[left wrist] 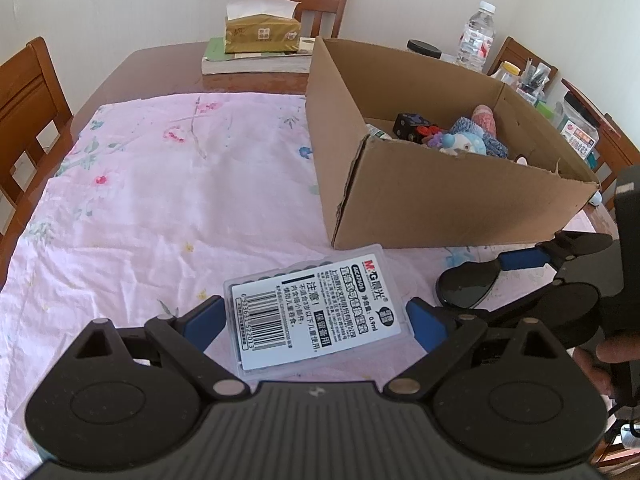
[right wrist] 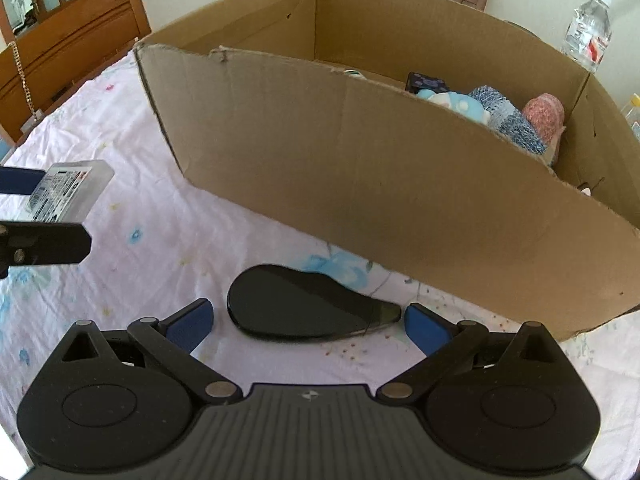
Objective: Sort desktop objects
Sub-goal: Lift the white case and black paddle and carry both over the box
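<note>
Two grippers, two objects, one box — both sets of jaws spread.

Your left gripper [left wrist: 314,322] straddles the clear plastic case [left wrist: 316,308] lying flat on the pink floral cloth [left wrist: 160,200]; its blue pads stand apart from the case's sides, nothing pinched; close unevenly and I judge the smooth case could skid or twist out. Your right gripper [right wrist: 308,320] brackets the flat black object [right wrist: 308,308] the same way, jaws wide, the tapered end near the right pad — so thin a thing may slip under the pads, or you may snag cloth instead. The cardboard box [right wrist: 360,180] sits at twelve o'clock from the right gripper and two o'clock from the left; its near wall could catch a low lift. Counted: one case, one black object, one box, several toys inside.
</note>
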Demonstrator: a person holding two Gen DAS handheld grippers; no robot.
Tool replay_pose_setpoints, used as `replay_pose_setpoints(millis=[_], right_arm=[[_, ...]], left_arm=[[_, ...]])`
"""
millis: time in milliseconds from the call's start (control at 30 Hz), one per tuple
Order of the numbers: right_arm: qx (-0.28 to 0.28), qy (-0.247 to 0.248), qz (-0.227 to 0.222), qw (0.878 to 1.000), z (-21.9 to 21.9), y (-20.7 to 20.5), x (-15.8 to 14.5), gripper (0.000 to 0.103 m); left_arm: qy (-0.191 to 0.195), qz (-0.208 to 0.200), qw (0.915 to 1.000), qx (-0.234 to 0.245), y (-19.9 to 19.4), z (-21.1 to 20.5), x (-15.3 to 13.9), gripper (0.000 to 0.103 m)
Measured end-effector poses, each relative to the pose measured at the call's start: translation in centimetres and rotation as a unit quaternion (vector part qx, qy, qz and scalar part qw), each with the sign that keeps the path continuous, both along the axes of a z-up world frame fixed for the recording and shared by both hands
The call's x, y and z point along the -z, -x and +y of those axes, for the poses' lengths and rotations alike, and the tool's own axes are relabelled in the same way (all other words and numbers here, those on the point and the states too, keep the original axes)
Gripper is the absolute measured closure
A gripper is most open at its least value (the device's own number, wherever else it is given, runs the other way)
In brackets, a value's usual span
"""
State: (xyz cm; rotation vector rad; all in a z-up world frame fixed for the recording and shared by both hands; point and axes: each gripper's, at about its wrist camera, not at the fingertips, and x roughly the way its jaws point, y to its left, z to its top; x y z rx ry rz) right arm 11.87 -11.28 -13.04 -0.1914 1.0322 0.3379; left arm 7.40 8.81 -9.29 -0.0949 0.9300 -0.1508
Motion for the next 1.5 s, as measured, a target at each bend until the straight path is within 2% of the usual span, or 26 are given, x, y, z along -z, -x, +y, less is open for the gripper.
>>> replay_pose_setpoints(millis=[133,333,600,900,1100,1367,1500], right_arm=[[0.000,-0.007,0.004,1.000,-0.2,-0.3,-0.1,0.000],[-0.005,-0.001,0.000,1.000,-0.4,-0.5,-0.3,0.010],[-0.033,-0.014,0.009,0.999,-1.2,-0.4,-1.5,0.010],[-0.070,-0.019,-0.017,0.997,-2.8,1.1,-5.9,0.010],[-0.082,-0.018,-0.044,0.995,-4.1,2.3,-9.8,0.010],[-0.079,-0.010,-0.100,0.992,-6.1,1.5,-13.9,0.010],[-0.068,-0.006,-0.116,0.991,-7.2,0.2,-14.7,0.010]], left_arm=[[0.000,-0.002,1.0000,0.003,0.0,0.0,-0.2,0.008],[-0.002,-0.006,0.9999,0.008,0.0,-0.3,-1.1,0.008],[0.001,-0.020,0.9997,0.015,0.2,-0.9,-3.1,0.008],[0.000,-0.047,0.9983,0.035,0.0,-2.6,-6.5,0.008],[0.004,-0.067,0.9962,0.055,-0.7,-3.9,-8.3,0.008],[0.003,-0.097,0.9925,0.074,-2.6,-5.7,-9.9,0.008],[0.002,-0.105,0.9916,0.076,-3.9,-6.3,-10.2,0.008]])
